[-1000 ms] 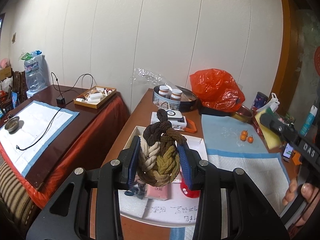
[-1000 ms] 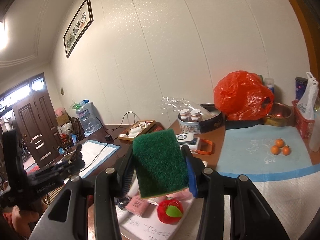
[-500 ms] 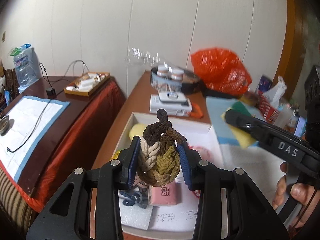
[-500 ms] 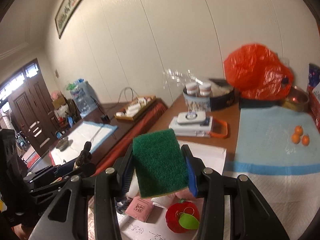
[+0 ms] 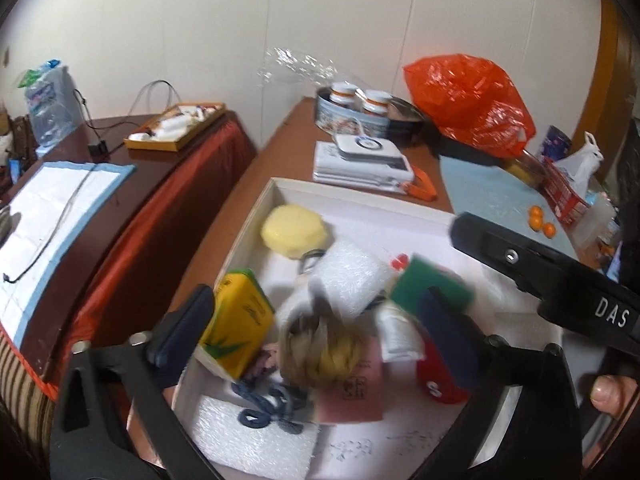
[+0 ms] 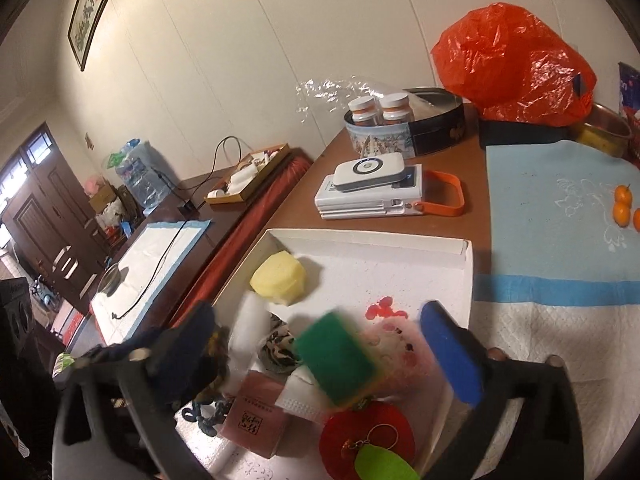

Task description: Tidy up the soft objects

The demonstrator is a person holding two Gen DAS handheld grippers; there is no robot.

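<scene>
**Jaws apart on both grippers above the white box**

Both jaws stand wide open, gripping nothing. Between the left gripper (image 5: 308,322) jaws a blurred braided rope knot (image 5: 320,350) sits over the white box (image 5: 360,200); between the right gripper (image 6: 320,334) jaws shows a blurred green sponge (image 6: 338,356). Inside lie a yellow sponge (image 6: 279,278), pink pouch (image 6: 256,416) and red apple toy (image 6: 366,438), on the brown surface (image 6: 320,168)

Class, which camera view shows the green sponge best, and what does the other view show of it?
The right wrist view: the green sponge, though blurred, shows its whole green face, unobstructed, between the open fingers. In the left wrist view the green sponge is smaller, blurred and partly covered by a blue finger pad.
</scene>
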